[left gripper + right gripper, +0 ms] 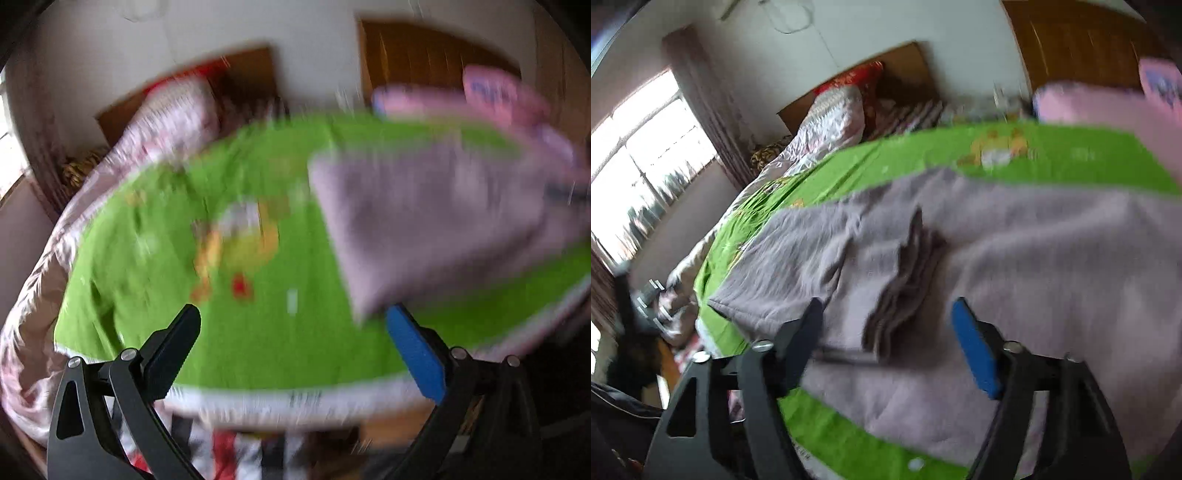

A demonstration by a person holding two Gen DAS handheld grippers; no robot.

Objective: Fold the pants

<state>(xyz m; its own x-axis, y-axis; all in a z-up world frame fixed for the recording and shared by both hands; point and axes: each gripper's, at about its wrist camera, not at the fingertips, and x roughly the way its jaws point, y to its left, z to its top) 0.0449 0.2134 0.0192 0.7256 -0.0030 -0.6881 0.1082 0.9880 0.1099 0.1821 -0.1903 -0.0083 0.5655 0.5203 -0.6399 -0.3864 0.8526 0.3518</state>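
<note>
A green bedspread [1071, 147] carries grey pants [1034, 258]; both hand-held grippers [291, 332] [886, 328] gape, released.

One pants [1015, 258], two hand-held grippers (both empty).

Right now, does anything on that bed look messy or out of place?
Only the grey pants: they lie on the green blanket with a bunched ridge of folds across the middle, not yet flat. Both pictures are motion-blurred, so finer detail is unclear. Both grippers, left and right, are open and empty.
</note>
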